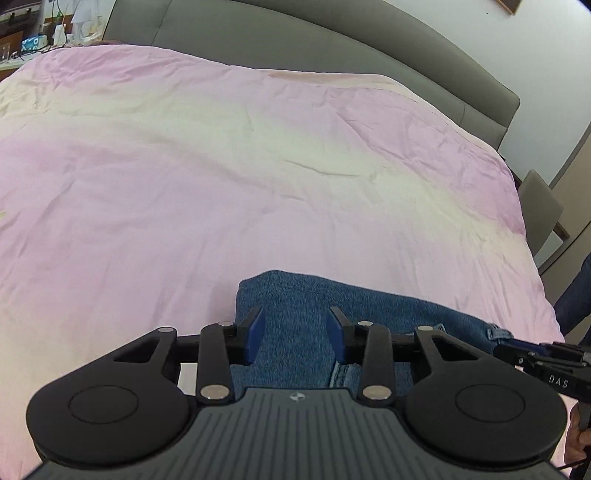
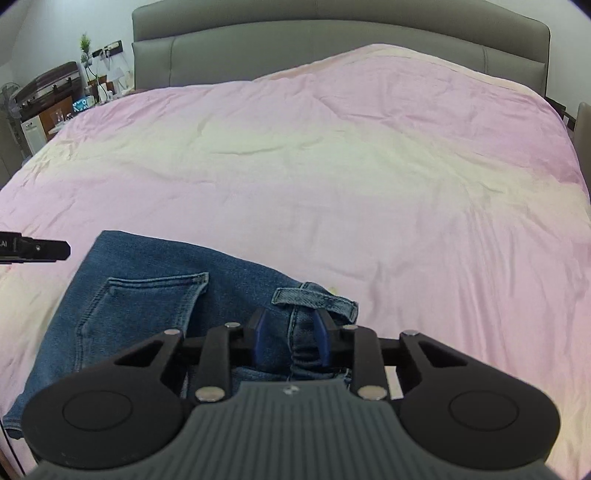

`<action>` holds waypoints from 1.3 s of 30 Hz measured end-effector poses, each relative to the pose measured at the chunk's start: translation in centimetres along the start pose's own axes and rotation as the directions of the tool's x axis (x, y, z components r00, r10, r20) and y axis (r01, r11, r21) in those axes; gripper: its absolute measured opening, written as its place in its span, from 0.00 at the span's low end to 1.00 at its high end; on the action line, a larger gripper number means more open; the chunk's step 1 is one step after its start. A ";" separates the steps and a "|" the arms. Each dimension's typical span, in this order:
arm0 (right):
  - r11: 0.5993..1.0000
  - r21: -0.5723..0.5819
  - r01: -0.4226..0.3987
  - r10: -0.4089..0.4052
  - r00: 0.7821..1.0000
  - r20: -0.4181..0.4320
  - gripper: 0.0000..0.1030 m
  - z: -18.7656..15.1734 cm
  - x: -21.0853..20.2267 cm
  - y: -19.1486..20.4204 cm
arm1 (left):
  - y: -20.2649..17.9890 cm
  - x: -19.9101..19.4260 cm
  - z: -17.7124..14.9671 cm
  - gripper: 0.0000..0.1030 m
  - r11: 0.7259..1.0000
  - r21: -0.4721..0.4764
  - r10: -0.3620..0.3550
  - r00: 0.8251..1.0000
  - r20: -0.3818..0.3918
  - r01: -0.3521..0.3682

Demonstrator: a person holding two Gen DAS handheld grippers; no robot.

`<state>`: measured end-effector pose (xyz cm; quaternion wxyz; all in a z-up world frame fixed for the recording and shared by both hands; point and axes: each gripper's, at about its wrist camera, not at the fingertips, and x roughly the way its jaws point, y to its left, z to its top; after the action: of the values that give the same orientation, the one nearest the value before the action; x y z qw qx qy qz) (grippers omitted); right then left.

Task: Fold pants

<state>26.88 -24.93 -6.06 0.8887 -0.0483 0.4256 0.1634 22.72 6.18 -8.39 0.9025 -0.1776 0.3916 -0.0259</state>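
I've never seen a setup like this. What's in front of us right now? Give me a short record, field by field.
surface: bed with a pink duvet, grey headboard behind
garment: blue jeans, lying at the near edge of the duvet, back pocket facing up
left tool: open above the denim, nothing between its pads
right tool: fingers astride a bunched seam by the belt loop; grip unclear
beside bed: plant, cluttered shelf
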 end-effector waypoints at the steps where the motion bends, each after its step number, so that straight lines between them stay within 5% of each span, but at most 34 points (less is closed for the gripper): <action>1: 1.000 0.002 0.003 -0.003 1.000 -0.013 0.23 0.1 0.8 -0.2 | 0.3 0.7 0.1 0.42 1.000 -0.010 0.002 1.000 -0.002 -0.002; 7: 0.999 -0.047 0.006 -0.010 0.997 -0.077 0.22 0.1 4.2 -0.8 | 1.5 5.1 -0.2 0.42 0.999 0.013 0.050 0.995 -0.087 -0.049; 12: 0.997 -0.078 0.001 -0.009 0.995 -0.102 0.22 0.1 5.9 -0.9 | 3.1 8.2 -0.4 0.59 0.995 -0.035 0.084 0.980 -0.182 -0.092; 20: 0.998 -0.062 0.008 -0.014 0.994 -0.107 0.23 0.4 5.6 -0.6 | 2.6 6.1 -0.7 0.59 0.995 -0.004 0.096 0.987 -0.128 -0.097; 22: 0.998 -0.058 0.006 -0.011 0.995 -0.097 0.29 0.2 4.9 -0.4 | 2.6 4.5 -0.6 0.58 0.996 -0.020 0.079 0.989 -0.122 -0.082; 24: 0.998 -0.067 -0.007 0.002 0.997 -0.082 0.46 0.1 4.1 0.1 | 2.3 2.9 -0.8 0.58 0.998 -0.015 0.063 0.992 -0.112 -0.065; 27: 0.995 -0.097 0.006 -0.012 0.998 -0.060 0.61 -0.2 2.3 1.3 | 1.1 0.5 -1.4 0.58 0.993 0.043 0.112 0.989 -0.094 -0.108; 34: 0.997 -0.080 -0.004 0.002 1.000 -0.030 0.67 -1.2 -2.7 1.7 | -0.4 -4.2 -3.8 0.59 0.988 0.076 0.139 0.987 -0.085 -0.132; 39: 0.999 0.040 -0.016 0.017 0.999 -0.035 0.75 -3.4 -5.9 0.2 | -0.8 -6.0 -5.1 0.63 0.987 0.088 0.140 0.987 -0.078 -0.133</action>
<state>20.83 -26.96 -3.68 0.8805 -0.0298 0.4448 0.1614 14.99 5.04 -7.22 0.8915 -0.1119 0.4388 0.0123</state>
